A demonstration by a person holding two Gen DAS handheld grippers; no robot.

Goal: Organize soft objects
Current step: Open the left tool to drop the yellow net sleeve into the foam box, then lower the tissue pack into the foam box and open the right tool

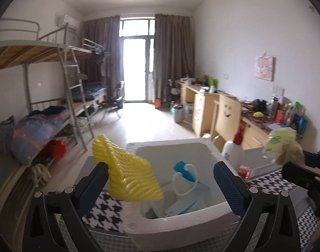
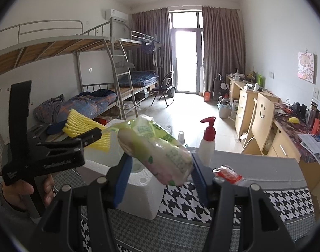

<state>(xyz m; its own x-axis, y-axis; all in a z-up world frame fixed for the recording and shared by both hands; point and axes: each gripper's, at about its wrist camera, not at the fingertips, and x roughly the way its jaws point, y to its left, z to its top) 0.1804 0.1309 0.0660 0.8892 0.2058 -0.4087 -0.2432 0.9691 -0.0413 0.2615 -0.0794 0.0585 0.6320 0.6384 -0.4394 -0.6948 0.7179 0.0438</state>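
Jaws of the left gripper (image 1: 161,175) are standing wide apart, yellow foam net (image 1: 126,173) clinging to its left finger above the white foam box (image 1: 180,229); the right gripper (image 2: 161,171) is clamping a tissue pack (image 2: 157,153).

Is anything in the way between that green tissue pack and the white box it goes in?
Nothing visible blocks it. The right gripper holds the tissue pack just above and beside the white foam box, whose top is open. Inside lie only face masks. The yellow foam net hangs by the open left gripper over the box's left side.
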